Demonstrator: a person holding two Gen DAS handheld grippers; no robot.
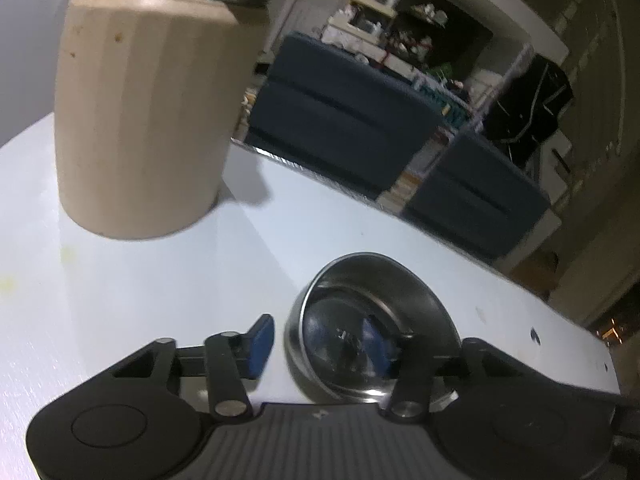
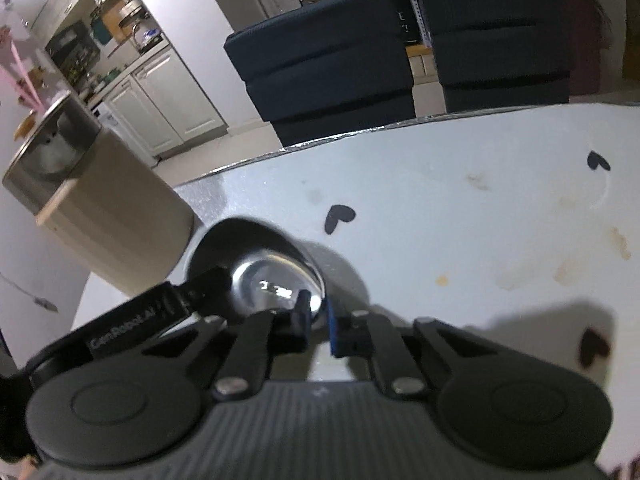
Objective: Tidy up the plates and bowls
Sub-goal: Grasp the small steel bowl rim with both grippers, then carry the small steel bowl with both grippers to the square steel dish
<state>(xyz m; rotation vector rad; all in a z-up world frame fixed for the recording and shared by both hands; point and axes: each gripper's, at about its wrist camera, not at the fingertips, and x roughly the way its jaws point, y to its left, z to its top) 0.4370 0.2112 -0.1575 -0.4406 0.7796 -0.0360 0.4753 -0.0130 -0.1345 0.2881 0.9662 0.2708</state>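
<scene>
A small steel bowl (image 1: 372, 328) sits upright on the white table (image 1: 160, 300), near the table's far edge and to the right of a tall beige canister (image 1: 140, 120); the left gripper (image 1: 324, 344) straddles the bowl's left wall, its left blue pad (image 1: 260, 344) standing just outside the wall with a sliver of table showing between them, its right finger inside the bowl; so the left tongs are not yet pressing, still apart from the steel. In the right wrist view the same bowl (image 2: 276, 284) lies just ahead, the canister (image 2: 116, 224) to its left and behind; the right gripper (image 2: 316, 320) is clenched on the bowl's near rim, one dark finger (image 2: 300, 312) inside, the blue pad (image 2: 334, 332) outside; the left gripper's arm (image 2: 136, 320) comes in from the left and reaches the bowl's left side. The table (image 2: 480, 220) bears black heart marks (image 2: 339, 216) and yellowish stains (image 2: 442, 279); two dark blue chairs (image 2: 324, 60) stand beyond the far edge.
</scene>
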